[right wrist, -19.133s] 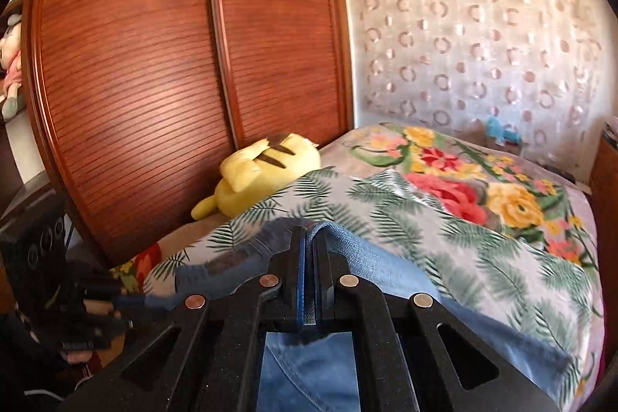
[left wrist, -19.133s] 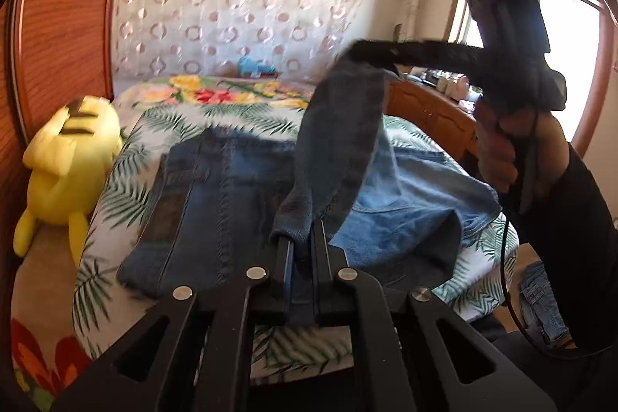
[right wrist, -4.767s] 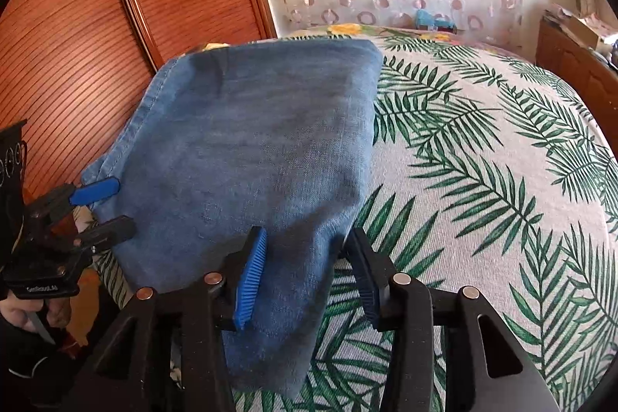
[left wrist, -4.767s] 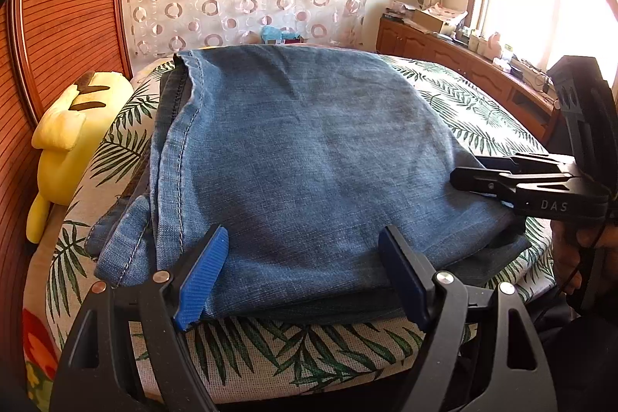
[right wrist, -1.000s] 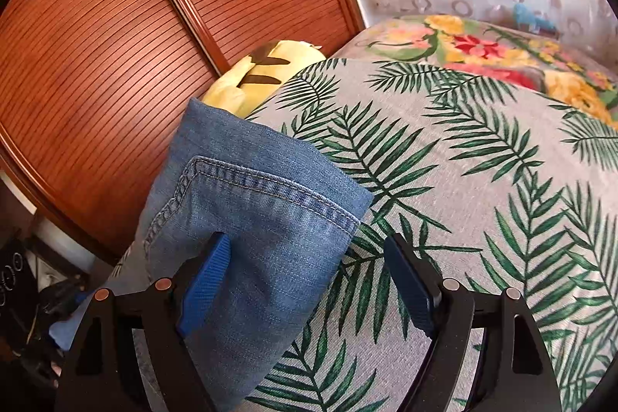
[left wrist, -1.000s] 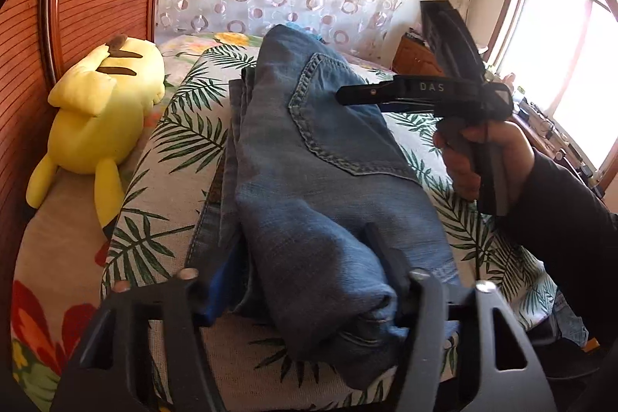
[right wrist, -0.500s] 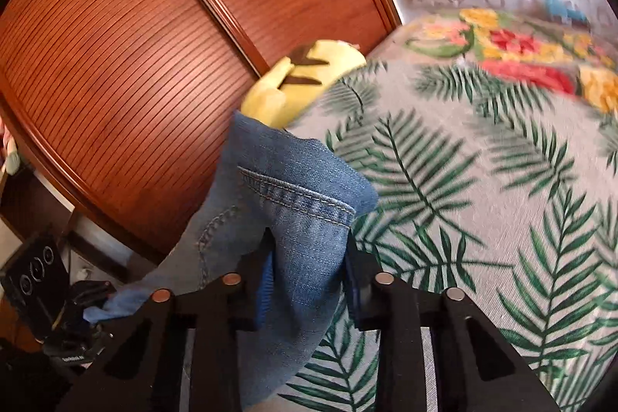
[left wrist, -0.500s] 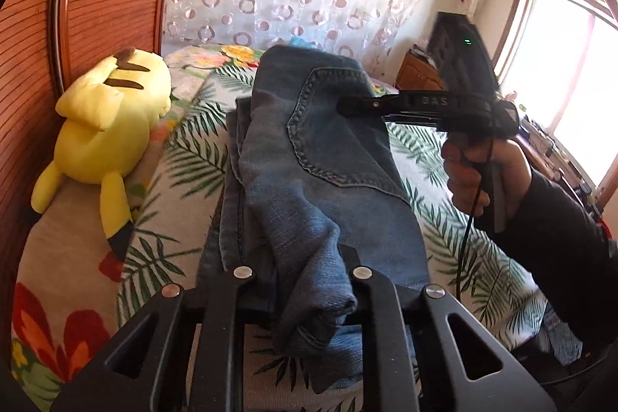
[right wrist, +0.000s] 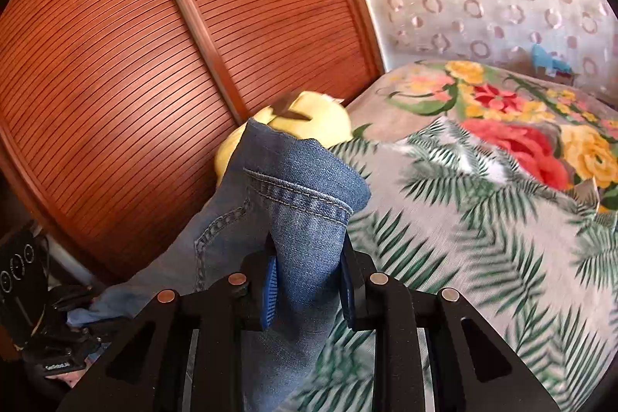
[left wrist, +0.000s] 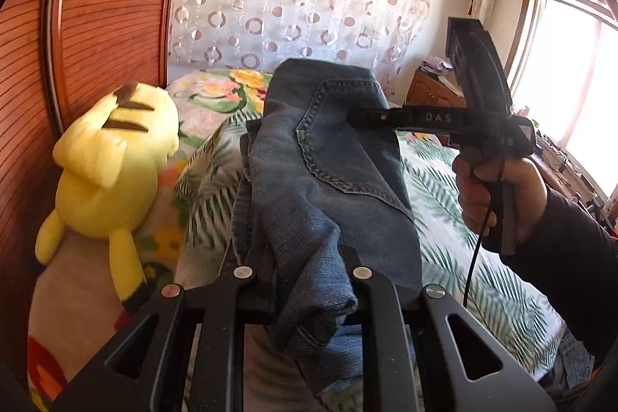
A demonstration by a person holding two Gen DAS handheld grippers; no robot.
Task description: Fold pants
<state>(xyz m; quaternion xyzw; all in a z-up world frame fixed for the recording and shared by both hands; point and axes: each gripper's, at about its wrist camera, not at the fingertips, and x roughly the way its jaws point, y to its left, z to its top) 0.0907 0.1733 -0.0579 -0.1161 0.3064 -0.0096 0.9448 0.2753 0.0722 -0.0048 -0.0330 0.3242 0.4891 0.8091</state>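
A: Item one, left gripper [left wrist: 305,271]?
B: Clenched on a thick bunched fold of the blue denim pants [left wrist: 328,172]; jaws narrow, cloth filling the gap.

A: Right gripper [right wrist: 307,282]?
B: Blue ribbed pads clamped on the far end of the same pants, near a stitched pocket seam.

A: Position of the pants?
B: Slung between both grippers above the bed [left wrist: 455,195], long axis running from one to the other. Palm-leaf sheet beneath.

A: Surroundings?
B: Yellow plush toy [left wrist: 112,172], soft, by the slatted wooden wardrobe [right wrist: 162,37].
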